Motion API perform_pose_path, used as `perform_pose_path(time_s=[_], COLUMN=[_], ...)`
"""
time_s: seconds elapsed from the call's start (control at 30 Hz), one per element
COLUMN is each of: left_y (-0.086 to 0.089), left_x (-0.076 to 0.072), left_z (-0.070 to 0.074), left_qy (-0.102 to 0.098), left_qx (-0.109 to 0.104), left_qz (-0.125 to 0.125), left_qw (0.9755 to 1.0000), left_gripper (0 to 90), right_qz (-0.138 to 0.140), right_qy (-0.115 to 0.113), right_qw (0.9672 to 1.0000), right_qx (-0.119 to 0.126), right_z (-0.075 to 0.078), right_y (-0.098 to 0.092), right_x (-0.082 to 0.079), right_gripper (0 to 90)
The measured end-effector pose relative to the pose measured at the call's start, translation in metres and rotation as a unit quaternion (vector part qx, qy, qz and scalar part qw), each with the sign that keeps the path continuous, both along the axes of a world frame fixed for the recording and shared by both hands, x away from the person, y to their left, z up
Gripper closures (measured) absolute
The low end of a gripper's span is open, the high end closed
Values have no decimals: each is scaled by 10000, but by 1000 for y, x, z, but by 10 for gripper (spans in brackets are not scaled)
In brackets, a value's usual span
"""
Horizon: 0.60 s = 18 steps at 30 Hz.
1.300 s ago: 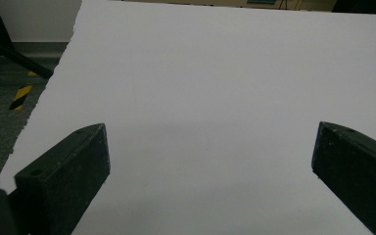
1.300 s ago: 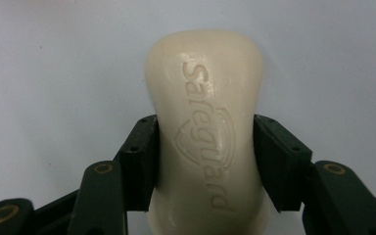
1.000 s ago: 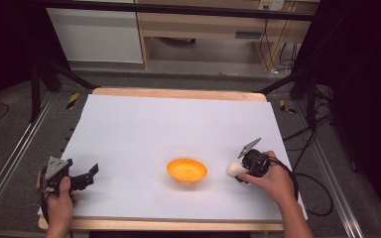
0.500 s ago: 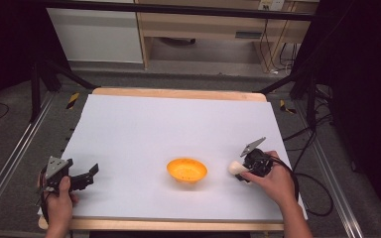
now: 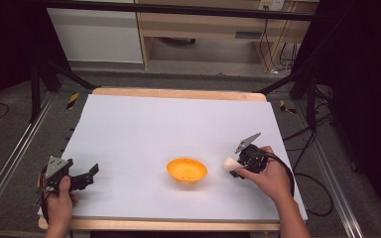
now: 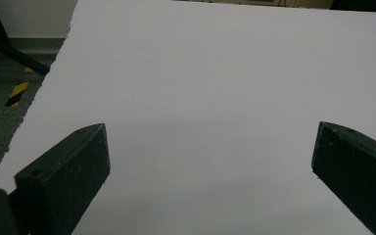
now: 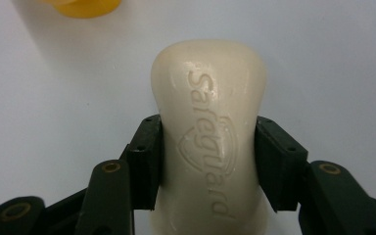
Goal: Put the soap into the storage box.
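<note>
Right tool (image 7: 208,161) clamped on a cream soap bar (image 7: 209,132), jaws pressing both long sides, embossed lettering facing up. Soap sticks out past the jaw tips toward the orange bowl (image 5: 187,170); bowl sits just ahead of the soap, not touching, on the white tabletop (image 5: 168,124). Right hand (image 5: 270,176) grips the tool from behind.

Left tool (image 6: 205,161) jaws wide apart, nothing between them, bare tabletop ahead. Held by the left hand (image 5: 59,201) at the near-left corner, well apart from bowl and soap.
</note>
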<state>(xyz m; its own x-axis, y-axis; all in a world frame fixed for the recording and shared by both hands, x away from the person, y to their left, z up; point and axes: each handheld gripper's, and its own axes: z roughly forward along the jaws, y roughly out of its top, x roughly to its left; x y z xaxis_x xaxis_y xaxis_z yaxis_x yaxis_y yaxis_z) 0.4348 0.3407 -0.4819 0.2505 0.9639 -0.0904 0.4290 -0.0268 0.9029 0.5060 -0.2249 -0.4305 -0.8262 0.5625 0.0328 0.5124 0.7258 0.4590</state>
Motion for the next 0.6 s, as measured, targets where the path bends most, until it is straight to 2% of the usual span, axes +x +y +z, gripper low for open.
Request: perform_pose_path(time_s=[0.6], left_y=[0], left_x=[0], left_z=[0], left_qy=[-2], left_qx=[3], left_qz=[11], left_qw=[10000], left_gripper=[3], right_qz=[424], right_qy=[-133], right_qw=[9990], right_qx=[73], right_z=[22], right_y=[24], right_x=[3], right_gripper=[496])
